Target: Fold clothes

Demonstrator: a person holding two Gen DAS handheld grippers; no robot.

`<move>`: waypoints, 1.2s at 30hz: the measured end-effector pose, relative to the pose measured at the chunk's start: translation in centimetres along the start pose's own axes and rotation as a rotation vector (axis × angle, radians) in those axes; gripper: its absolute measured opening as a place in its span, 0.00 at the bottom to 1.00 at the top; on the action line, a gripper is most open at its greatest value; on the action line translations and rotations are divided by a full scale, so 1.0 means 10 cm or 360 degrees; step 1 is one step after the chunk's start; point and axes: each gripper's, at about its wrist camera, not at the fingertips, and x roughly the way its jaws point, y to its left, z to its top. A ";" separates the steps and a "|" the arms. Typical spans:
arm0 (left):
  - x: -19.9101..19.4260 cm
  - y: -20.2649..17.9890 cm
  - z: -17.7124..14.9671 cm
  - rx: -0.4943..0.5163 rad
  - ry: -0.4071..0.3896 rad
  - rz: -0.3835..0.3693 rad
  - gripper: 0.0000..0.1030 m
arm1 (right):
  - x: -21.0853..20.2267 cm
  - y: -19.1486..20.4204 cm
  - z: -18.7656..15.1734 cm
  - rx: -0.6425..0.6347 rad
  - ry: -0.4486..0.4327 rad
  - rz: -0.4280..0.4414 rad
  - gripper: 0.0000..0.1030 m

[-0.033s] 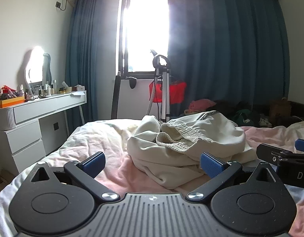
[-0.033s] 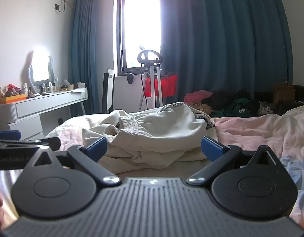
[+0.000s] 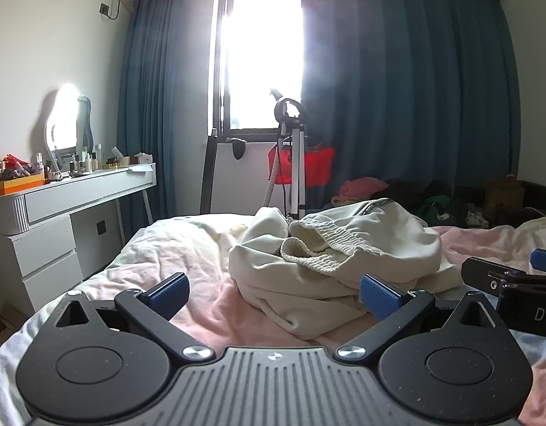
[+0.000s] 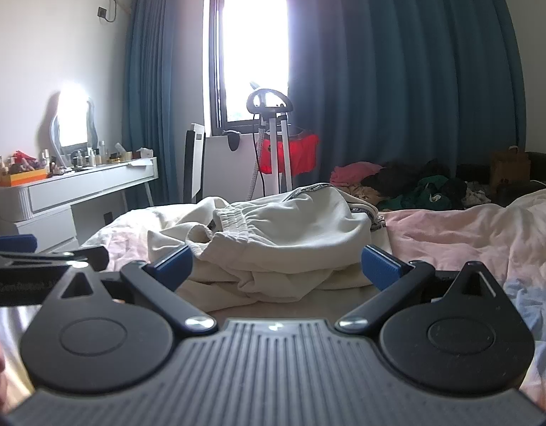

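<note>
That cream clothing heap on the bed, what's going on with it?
A person holds two grippers over a pink-sheeted bed, about to fold. The crumpled cream sweatpants with an elastic waistband lie untouched in a heap. The left gripper and right gripper both hover just short of it, fingers spread wide and empty.

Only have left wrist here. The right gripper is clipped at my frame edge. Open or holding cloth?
Observer: Open. In the right wrist view the right gripper has its blue pads spread wide with nothing between them.
Operator: Where's the garment relative to it?
Observer: The crumpled cream fleece garment with the elastic waistband lies on the pink bedsheet straight ahead of it, centred between the fingers and just past their tips. I cannot tell whether they touch.
</note>
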 end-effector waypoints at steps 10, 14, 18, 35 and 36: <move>-0.02 0.00 -0.02 0.0037 -0.0016 0.0017 1.00 | 0.00 -0.02 -0.01 0.0011 -0.0013 -0.0023 1.00; -0.02 -0.01 -0.03 0.0054 -0.0011 0.0021 1.00 | 0.01 -0.02 -0.03 0.0031 -0.0011 -0.0033 1.00; 0.00 0.00 -0.04 0.0056 0.0008 0.0035 1.00 | 0.02 -0.03 -0.03 0.0038 -0.0012 -0.0031 1.00; 0.03 0.04 -0.03 0.0036 0.0017 0.0039 1.00 | -0.02 -0.09 0.03 0.0182 -0.0020 -0.0061 1.00; 0.03 0.05 -0.03 0.0033 0.0016 0.0041 1.00 | -0.04 -0.09 0.05 0.0192 -0.0032 -0.0066 1.00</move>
